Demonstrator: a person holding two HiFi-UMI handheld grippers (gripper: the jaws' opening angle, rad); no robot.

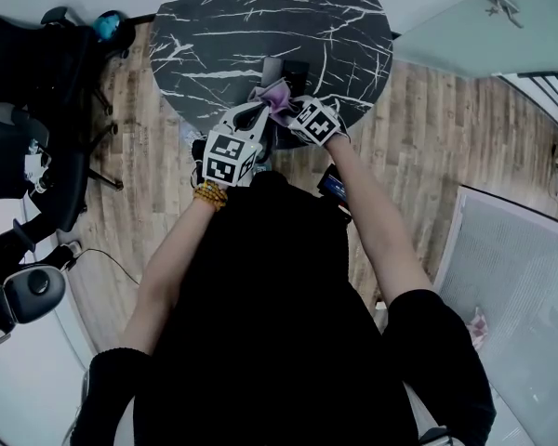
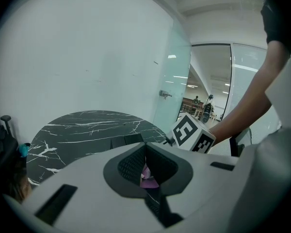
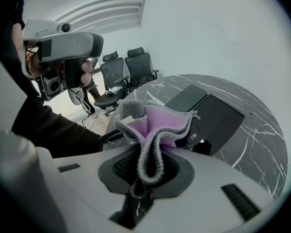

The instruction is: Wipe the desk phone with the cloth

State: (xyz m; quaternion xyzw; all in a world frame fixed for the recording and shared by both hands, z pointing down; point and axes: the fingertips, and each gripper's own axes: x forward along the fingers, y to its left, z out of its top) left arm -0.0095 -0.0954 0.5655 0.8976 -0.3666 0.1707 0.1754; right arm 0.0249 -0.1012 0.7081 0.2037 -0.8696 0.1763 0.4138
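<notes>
The cloth (image 3: 155, 125), purple with a grey edge, stands bunched up out of your right gripper (image 3: 143, 171), whose jaws are pinched tight on its lower folds; it touches nothing else. The desk phone (image 3: 218, 115) sits just beyond it by the near edge of the round black marble table (image 1: 260, 17), dark and flat, with its coiled cord trailing toward you. Your left gripper (image 2: 146, 169) hovers close beside the right with its jaws drawn nearly together; a sliver of purple shows low in the slit, but you cannot tell if it is gripped. By my reading the pickup is done and the wiping has yet to start; every surface of the phone is left.
</notes>
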